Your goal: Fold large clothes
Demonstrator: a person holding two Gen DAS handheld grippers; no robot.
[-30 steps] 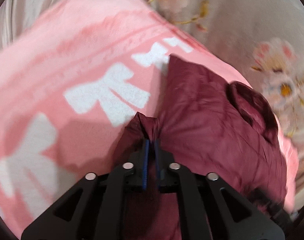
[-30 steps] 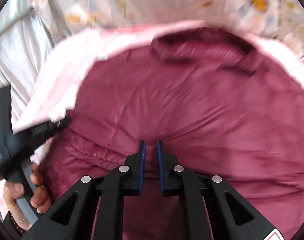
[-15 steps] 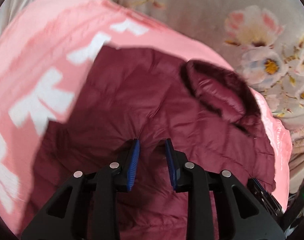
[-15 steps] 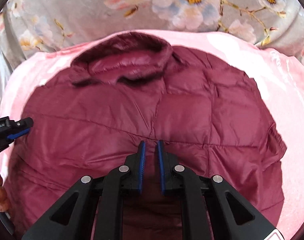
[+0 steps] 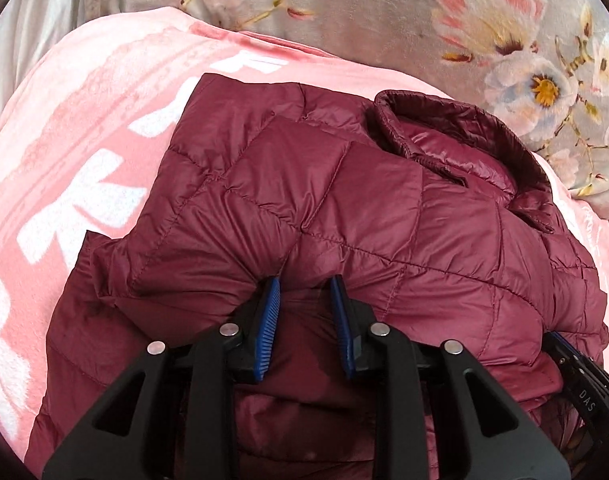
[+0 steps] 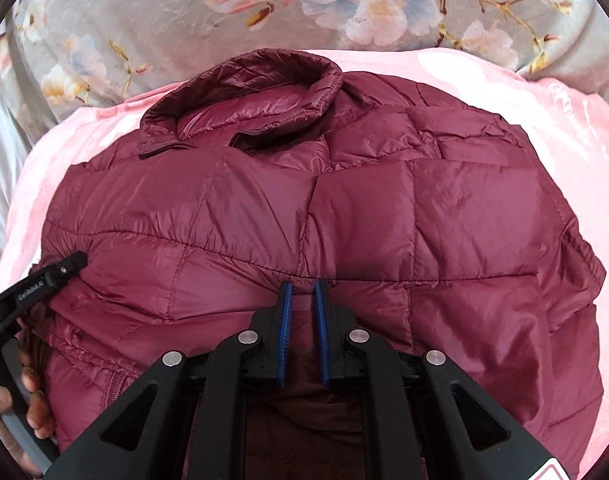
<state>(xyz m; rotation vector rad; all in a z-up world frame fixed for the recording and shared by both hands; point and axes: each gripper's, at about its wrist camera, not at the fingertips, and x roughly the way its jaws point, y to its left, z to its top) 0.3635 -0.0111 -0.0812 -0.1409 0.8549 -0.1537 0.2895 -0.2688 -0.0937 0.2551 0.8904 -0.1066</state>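
Jacket (image 5: 344, 208) lies folded on pink blanket (image 5: 84, 152), collar at 1 o'clock; left tongs (image 5: 304, 292) apart, right tongs (image 6: 302, 290) nearly together, gripping nothing visible.

Pink blanket (image 5: 104, 128) over floral bedsheet (image 6: 144, 20)

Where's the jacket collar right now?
The collar sits at the far end of the maroon jacket, top centre-left in the right wrist view and upper right in the left wrist view, near the pink blanket edge.

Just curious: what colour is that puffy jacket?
Maroon jacket, quilted; clearest in the right wrist view.
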